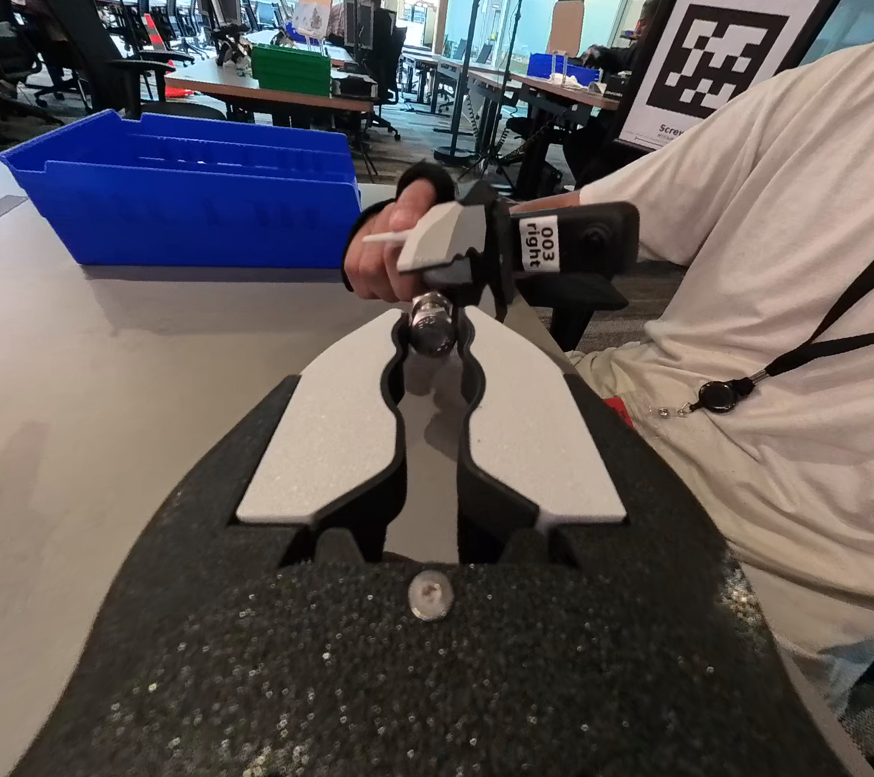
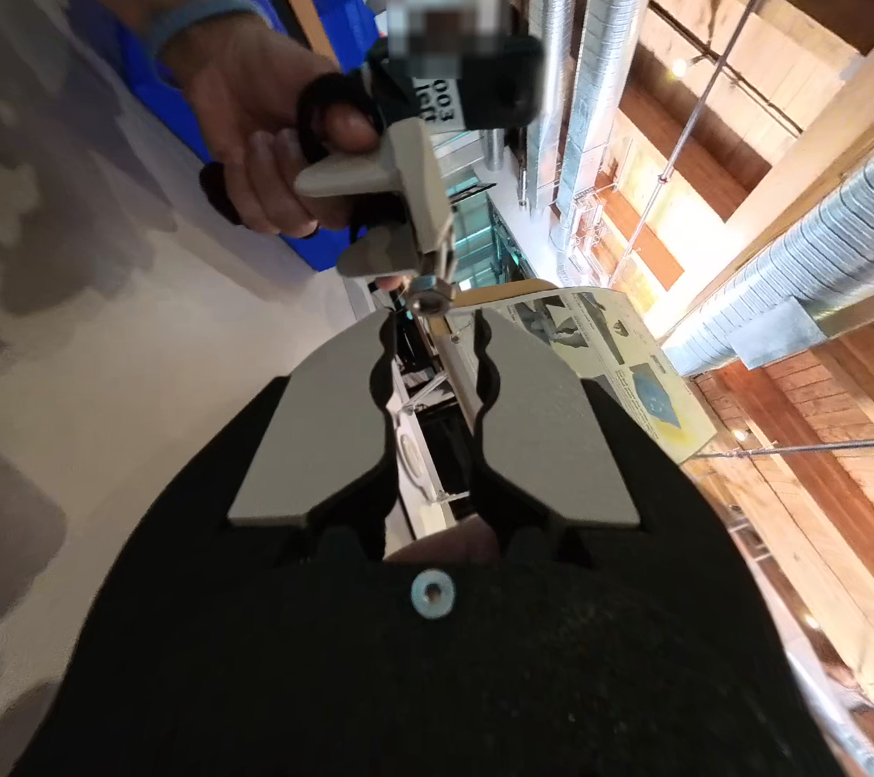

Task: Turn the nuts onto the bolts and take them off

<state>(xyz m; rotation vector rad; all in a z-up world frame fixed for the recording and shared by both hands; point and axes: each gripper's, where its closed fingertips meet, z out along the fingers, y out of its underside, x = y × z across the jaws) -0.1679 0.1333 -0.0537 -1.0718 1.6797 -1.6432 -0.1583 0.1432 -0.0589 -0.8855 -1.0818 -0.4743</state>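
Grey finger pads of the left gripper fill the foreground of its own view, pinched on the round head of a steel bolt that points away from the camera. On the bolt's far end sits a hex nut, and the right gripper comes in from the side, held by a hand over the pale table.

From the right wrist view the nut shows end-on, just past the right gripper's tips, with the left gripper close behind it. Motion blur makes the contact hard to read; the right jaws look narrowed near the nut, but I cannot tell whether they are clamped on it or have let go.

Judging by this, the step in hand is turning the nut along the thread, with the bolt held fixed. Which way it is being turned cannot be read. The next move calls for a firm bite on the nut's flats, then a wrist roll about the bolt's axis while the left grip holds steady. A blue bin stands farther back on the table.
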